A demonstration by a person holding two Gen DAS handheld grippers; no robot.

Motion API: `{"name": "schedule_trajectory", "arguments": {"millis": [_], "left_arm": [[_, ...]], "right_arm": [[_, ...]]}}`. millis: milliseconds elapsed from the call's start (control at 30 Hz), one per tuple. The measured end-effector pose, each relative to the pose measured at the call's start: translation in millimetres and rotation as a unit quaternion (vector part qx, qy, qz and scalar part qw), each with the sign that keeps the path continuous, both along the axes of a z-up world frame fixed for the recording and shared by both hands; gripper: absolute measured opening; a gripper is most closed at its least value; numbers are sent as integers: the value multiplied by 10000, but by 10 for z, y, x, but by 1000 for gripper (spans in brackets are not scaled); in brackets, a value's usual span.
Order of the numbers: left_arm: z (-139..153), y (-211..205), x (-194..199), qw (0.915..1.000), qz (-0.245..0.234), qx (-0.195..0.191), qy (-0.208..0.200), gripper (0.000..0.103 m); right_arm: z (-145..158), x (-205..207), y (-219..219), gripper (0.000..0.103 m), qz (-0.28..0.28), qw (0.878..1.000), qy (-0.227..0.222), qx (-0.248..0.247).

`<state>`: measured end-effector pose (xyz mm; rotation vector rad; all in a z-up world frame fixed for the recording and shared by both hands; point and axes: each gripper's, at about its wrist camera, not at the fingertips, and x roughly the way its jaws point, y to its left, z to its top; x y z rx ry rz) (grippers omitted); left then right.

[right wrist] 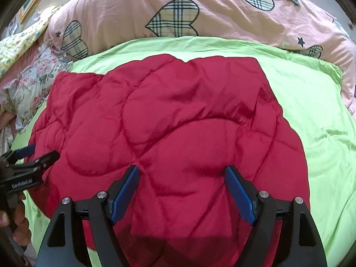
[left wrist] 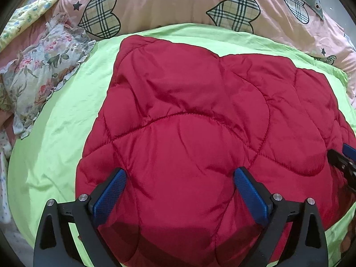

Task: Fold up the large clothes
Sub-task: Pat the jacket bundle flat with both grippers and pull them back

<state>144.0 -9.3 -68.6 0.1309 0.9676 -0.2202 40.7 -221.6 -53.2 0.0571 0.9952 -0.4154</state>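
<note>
A red quilted garment (left wrist: 200,122) (right wrist: 169,120) lies folded into a rough rectangle on a lime green sheet (left wrist: 62,122) (right wrist: 316,115). My left gripper (left wrist: 180,173) hovers over its near part, jaws wide apart, nothing between the blue pads. My right gripper (right wrist: 182,171) stands open the same way above the garment's near edge, its pads clear of the fabric. In the left wrist view the right gripper (left wrist: 343,158) shows at the right edge. In the right wrist view the left gripper (right wrist: 37,153) shows at the left edge, with a hand (right wrist: 20,222) holding it.
A pink duvet with plaid hearts (left wrist: 200,2) (right wrist: 178,15) is bunched along the far side. A floral ruffled pillow (left wrist: 40,71) (right wrist: 33,82) lies at the left. The green sheet shows bare to the left and right of the garment.
</note>
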Motion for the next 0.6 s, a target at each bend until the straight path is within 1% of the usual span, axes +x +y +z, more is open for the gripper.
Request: {"name": "schedule_trajectory", "arguments": {"millis": [100, 233, 600], "left_arm": [[-33, 3, 32, 10000, -7, -25, -2, 100], [-60, 1, 52, 10000, -8, -34, -14, 100], [-82, 0, 81, 10000, -18, -12, 0, 101]], "right_arm": [[-72, 14, -56, 83, -46, 10000, -21, 68], [-102, 4, -20, 83, -38, 10000, -32, -49], [-72, -37, -28, 83, -67, 10000, -45, -36]]}}
